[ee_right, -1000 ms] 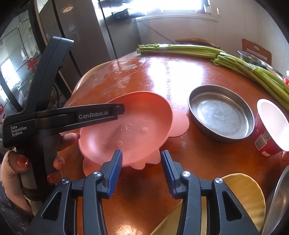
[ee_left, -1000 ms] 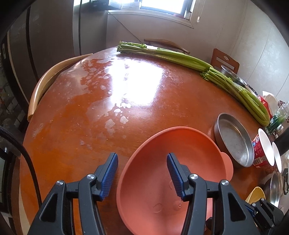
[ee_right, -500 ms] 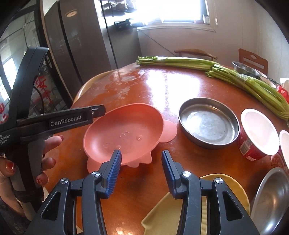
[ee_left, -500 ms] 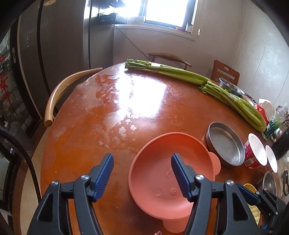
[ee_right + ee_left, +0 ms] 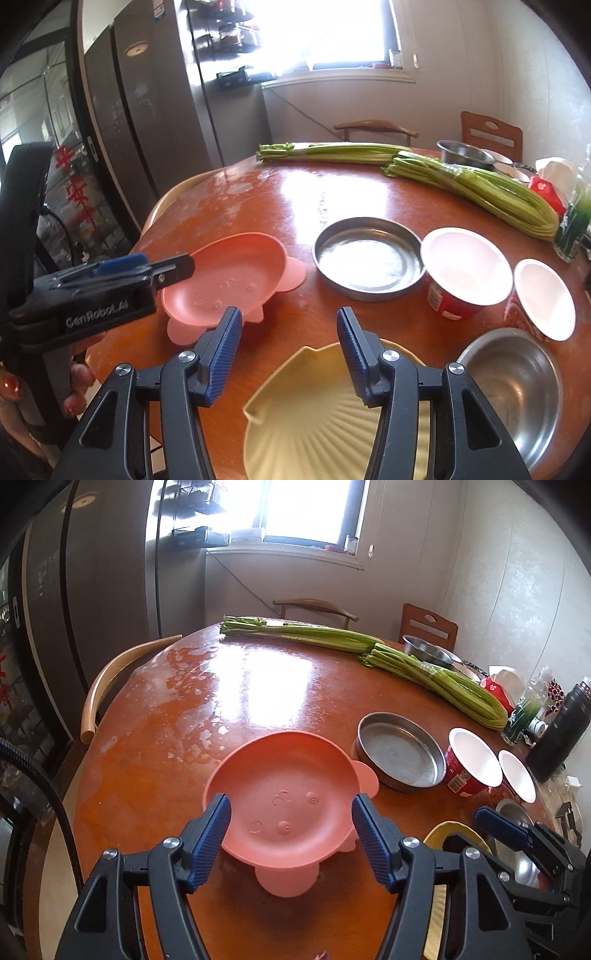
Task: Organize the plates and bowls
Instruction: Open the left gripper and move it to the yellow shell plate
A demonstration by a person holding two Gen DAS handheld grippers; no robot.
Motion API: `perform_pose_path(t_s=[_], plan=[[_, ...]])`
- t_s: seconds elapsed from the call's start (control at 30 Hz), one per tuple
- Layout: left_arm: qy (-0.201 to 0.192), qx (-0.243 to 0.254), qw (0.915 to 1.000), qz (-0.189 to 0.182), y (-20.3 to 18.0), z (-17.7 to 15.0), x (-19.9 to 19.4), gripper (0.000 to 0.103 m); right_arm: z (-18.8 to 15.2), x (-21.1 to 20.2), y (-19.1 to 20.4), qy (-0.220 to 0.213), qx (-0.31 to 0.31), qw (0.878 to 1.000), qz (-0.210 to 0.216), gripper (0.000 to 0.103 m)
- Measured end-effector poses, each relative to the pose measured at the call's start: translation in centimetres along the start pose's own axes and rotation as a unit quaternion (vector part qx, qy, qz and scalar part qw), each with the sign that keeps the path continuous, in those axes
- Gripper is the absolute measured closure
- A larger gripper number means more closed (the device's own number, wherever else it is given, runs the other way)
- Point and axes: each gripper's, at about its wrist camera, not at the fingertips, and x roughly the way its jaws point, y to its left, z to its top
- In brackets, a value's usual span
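Observation:
A pink pig-face plate (image 5: 280,775) (image 5: 229,273) lies flat on the round wooden table (image 5: 258,686). My left gripper (image 5: 291,812) hovers over its near rim, open, pads apart from it. A yellow shell-shaped plate (image 5: 314,406) (image 5: 447,830) lies nearer the table's front edge. My right gripper (image 5: 289,321) hangs above its far edge; its jaws are opening with nothing between them. A shallow metal pan (image 5: 400,753) (image 5: 367,258) sits right of the pink plate, and a steel bowl (image 5: 509,391) at the near right.
Two red paper cups (image 5: 465,266) (image 5: 543,299) stand right of the pan. Celery bunches (image 5: 369,646) lie along the far side, with another steel bowl (image 5: 428,653) and a black bottle (image 5: 557,734). A wooden chair back (image 5: 110,675) curves at the left edge.
Both grippers have drawn back and risen from the pink plate, which stays on the table. Both pairs of jaws stand wider. The yellow plate now lies under the right gripper.

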Motion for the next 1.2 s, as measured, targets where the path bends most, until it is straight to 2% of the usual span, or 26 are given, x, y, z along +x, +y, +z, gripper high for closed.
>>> perform_pose_path(t_s=[0.57,0.7,1.2], plan=[[0.033,0.044,0.9982,-0.025,-5.3,-5.0,-1.2,0.035,-2.9,-4.2,-2.6,-0.009,0.01,1.0,-0.01,0.046],[0.04,0.057,0.9975,-0.012,-6.1,-6.2,-0.9,0.035,-4.2,-5.0,-2.8,-0.002,0.01,1.0,-0.01,0.046],[0.067,0.067,0.9952,-0.024,-8.1,-8.0,0.4,0.035,-10.0,-6.8,-4.1,0.024,0.032,0.999,-0.027,0.045]])
